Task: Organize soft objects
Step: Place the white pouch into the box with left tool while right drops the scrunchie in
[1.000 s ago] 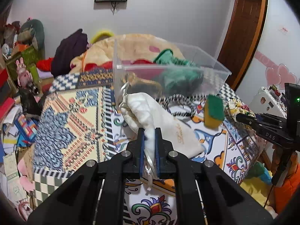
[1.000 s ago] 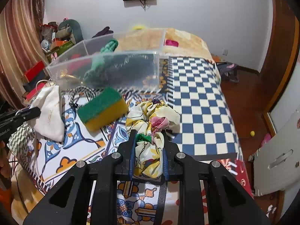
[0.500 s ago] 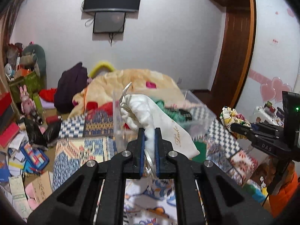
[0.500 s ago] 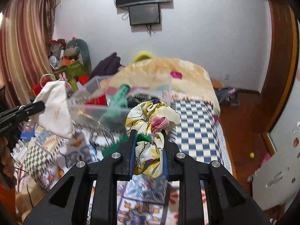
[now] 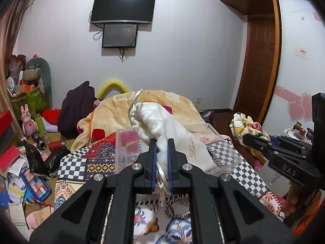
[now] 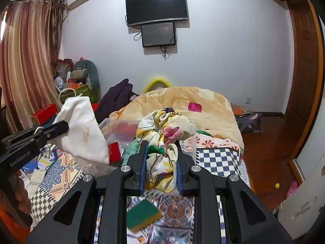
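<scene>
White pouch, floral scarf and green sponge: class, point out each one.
White pouch (image 5: pixel 174 130), left wrist view, on its cloth body.
Floral scarf (image 6: pixel 162 126), right wrist view, on its bunched top.
Green sponge (image 6: pixel 142 211), right wrist view, on its green face.

Left wrist view looks forward along its jaws, raised over the bed (image 5: pixel 142 109), right wrist view likewise, both facing the wall-mounted television (image 5: pixel 121 7), each catching the other's jaws sideways

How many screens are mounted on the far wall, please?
2: a large curved screen high on the wall, and a smaller screen directly beneath it.
</scene>
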Demonstrator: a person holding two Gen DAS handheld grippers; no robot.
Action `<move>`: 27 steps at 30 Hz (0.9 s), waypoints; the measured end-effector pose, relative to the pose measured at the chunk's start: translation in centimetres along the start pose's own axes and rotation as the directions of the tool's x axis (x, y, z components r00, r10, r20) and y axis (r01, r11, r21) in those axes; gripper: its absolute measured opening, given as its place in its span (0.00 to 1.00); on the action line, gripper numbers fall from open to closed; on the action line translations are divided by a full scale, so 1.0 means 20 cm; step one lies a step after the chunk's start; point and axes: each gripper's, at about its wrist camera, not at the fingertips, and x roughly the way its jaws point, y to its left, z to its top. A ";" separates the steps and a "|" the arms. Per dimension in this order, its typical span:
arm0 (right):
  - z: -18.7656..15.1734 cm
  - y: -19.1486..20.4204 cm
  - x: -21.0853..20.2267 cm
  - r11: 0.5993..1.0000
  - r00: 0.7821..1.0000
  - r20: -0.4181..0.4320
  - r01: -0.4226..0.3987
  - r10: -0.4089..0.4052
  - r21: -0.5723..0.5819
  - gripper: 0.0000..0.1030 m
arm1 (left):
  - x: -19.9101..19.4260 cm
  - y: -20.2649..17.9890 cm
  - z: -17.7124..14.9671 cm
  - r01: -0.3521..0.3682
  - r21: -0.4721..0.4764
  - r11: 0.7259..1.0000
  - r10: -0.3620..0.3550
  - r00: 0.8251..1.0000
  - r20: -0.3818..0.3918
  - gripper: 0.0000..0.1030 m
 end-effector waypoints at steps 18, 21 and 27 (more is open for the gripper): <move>-0.01 0.03 0.33 1.000 0.989 -0.148 -0.006 0.003 -0.019 0.23 | 0.41 0.02 -0.06 -0.024 -0.016 1.000 0.022 0.989 -0.144 0.08; -0.03 0.04 0.35 1.000 0.986 -0.168 -0.004 -0.001 -0.027 0.23 | 0.45 0.01 -0.09 -0.032 0.002 0.999 0.032 0.985 -0.169 0.08; -0.05 0.05 0.38 0.999 0.981 -0.192 0.001 -0.011 -0.052 0.29 | 0.48 0.00 -0.13 -0.039 0.015 0.999 0.042 0.980 -0.197 0.08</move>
